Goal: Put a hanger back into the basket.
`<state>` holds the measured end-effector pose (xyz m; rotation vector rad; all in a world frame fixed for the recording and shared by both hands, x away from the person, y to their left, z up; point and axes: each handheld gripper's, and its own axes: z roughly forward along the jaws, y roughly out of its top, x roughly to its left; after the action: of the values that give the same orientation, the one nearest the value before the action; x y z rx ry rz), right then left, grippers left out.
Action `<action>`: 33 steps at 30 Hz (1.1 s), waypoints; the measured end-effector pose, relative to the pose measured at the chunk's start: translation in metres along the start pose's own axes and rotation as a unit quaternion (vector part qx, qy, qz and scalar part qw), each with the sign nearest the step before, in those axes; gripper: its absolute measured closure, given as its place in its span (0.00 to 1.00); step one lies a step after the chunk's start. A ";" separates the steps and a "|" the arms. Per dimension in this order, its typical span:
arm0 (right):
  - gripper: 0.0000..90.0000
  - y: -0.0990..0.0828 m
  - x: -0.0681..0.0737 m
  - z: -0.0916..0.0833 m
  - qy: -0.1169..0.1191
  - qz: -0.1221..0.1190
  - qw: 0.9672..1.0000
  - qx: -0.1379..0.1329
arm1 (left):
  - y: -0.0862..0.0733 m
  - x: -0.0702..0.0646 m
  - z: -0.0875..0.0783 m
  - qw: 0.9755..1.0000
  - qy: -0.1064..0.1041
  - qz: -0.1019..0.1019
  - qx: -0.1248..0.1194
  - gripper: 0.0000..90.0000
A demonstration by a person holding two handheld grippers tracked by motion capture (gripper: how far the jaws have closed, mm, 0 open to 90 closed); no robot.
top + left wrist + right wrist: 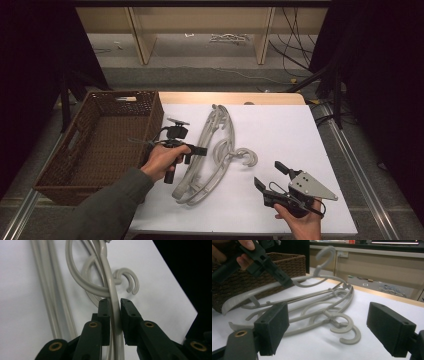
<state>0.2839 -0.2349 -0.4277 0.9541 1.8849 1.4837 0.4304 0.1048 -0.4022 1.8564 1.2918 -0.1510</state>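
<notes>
Several grey plastic hangers [214, 126] lie piled in the middle of the white table [280, 130]. My left gripper [202, 151] is shut on the arm of one hanger [113, 290], its jaws pressed to either side of the thin bar. In the right gripper view that hanger [319, 278] hangs tilted above the pile with its hook up, held by the left gripper [286, 281]. My right gripper [268, 173] stands open near the table's front right, jaws wide apart and holding nothing, facing the hooks of the lying hangers [342, 326].
A dark woven basket [50, 170] stands at the left of the table, right beside my left hand, and shows behind the hangers in the right gripper view [292, 261]. Wooden shelving and cables [295, 45] lie on the floor beyond the table.
</notes>
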 end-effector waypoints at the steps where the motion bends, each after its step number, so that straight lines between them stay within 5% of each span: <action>1: 0.21 0.000 0.000 0.000 0.001 0.000 1.000 0.000 | 0.000 0.003 -0.003 1.000 0.007 -0.008 -0.013 0.88; 9: 0.22 0.000 0.000 0.001 0.001 -0.002 1.000 0.002 | 0.000 0.014 -0.015 0.997 0.030 -0.031 -0.063 0.90; 19: 0.22 0.000 0.001 0.001 -0.001 -0.003 1.000 0.002 | 0.005 0.021 -0.024 0.995 0.011 -0.052 -0.079 0.90; 23: 0.22 -0.001 0.001 0.001 -0.001 -0.003 1.000 0.000 | 0.008 0.019 -0.032 0.994 0.021 -0.050 -0.097 0.90; 33: 0.22 -0.001 0.001 0.001 0.000 -0.004 1.000 0.002 | 0.015 0.022 -0.053 0.989 0.007 -0.067 -0.134 0.90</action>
<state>0.2844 -0.2336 -0.4288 0.9469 1.8901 1.4771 0.4344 0.1556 -0.3717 1.5461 1.3744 -0.0334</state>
